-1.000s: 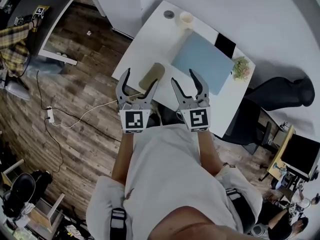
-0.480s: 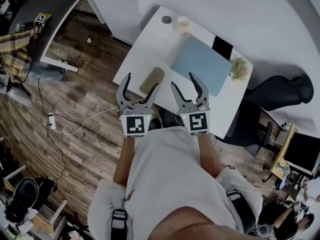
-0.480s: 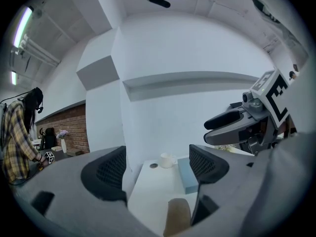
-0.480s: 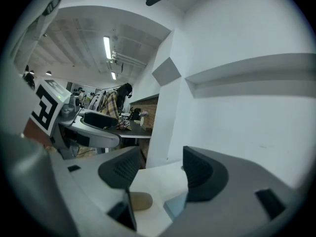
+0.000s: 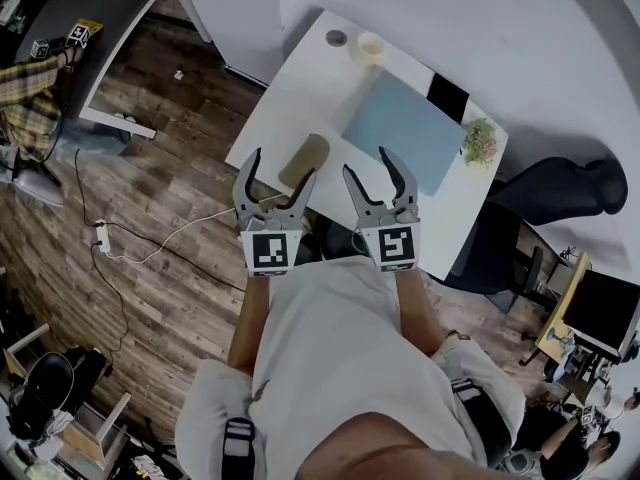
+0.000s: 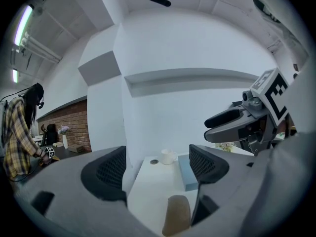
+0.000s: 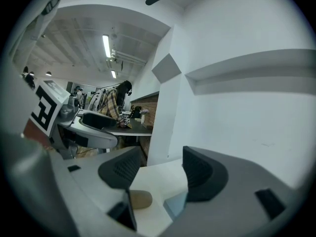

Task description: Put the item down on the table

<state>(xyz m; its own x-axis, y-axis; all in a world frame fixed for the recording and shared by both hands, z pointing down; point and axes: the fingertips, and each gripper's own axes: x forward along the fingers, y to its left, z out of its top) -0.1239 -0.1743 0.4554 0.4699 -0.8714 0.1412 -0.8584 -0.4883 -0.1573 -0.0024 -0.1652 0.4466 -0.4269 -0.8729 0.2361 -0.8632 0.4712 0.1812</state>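
My left gripper (image 5: 282, 168) has its jaws spread wide and grips nothing; its own view (image 6: 157, 169) shows only the table between the 2 dark ribbed pads. My right gripper (image 5: 368, 163) is the same, jaws well apart and empty (image 7: 159, 174). In the head view the 2 grippers sit side by side, close in front of the person's chest, with their tips over the near edge of the white table (image 5: 300, 88).

The item (image 5: 304, 160) lies flat on that table at its near left part, clear of both grippers. It is a tan, oblong piece with rounded ends and a plain, matte surface. In the left gripper view it lies low, just inside the right jaw (image 6: 177, 215); in the right gripper view it peeks out beside the left jaw (image 7: 139, 199).

To its right lies a blue mat (image 5: 405, 128). At the far end stand a cup (image 5: 371, 45) and a small round disc (image 5: 336, 38), and a plant (image 5: 481, 140) sits at the right edge.
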